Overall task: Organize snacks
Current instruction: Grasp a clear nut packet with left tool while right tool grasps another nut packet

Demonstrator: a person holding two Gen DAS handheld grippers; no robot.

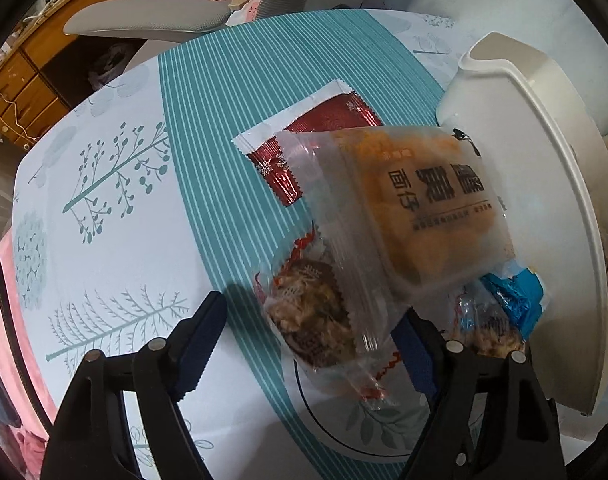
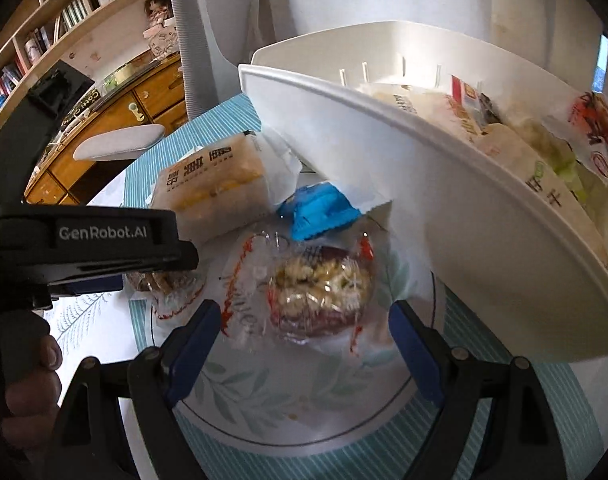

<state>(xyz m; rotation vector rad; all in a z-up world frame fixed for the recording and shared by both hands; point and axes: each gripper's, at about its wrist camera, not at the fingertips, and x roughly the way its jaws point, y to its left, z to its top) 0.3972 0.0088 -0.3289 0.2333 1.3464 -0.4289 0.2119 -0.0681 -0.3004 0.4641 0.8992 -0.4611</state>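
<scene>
Wrapped snacks lie in a pile on the table beside a white plastic basket [image 1: 544, 152]. My left gripper [image 1: 312, 344] is open around a clear-wrapped nut cake [image 1: 308, 320]. A frosted yellow cake packet [image 1: 420, 204] lies over it, with a red packet [image 1: 304, 136] behind and a blue packet [image 1: 516, 296] to the right. My right gripper [image 2: 304, 344] is open, its fingers on either side of a second clear-wrapped nut cake [image 2: 320, 288] on a plate [image 2: 287, 412]. The basket [image 2: 424, 184] holds several packets [image 2: 524, 136].
A teal striped runner [image 1: 207, 120] covers the white patterned tablecloth [image 1: 103, 216]. A grey chair [image 1: 151, 20] and a wooden cabinet [image 1: 31, 76] stand behind the table. The left gripper body [image 2: 83, 248] and the hand holding it are at the left of the right wrist view.
</scene>
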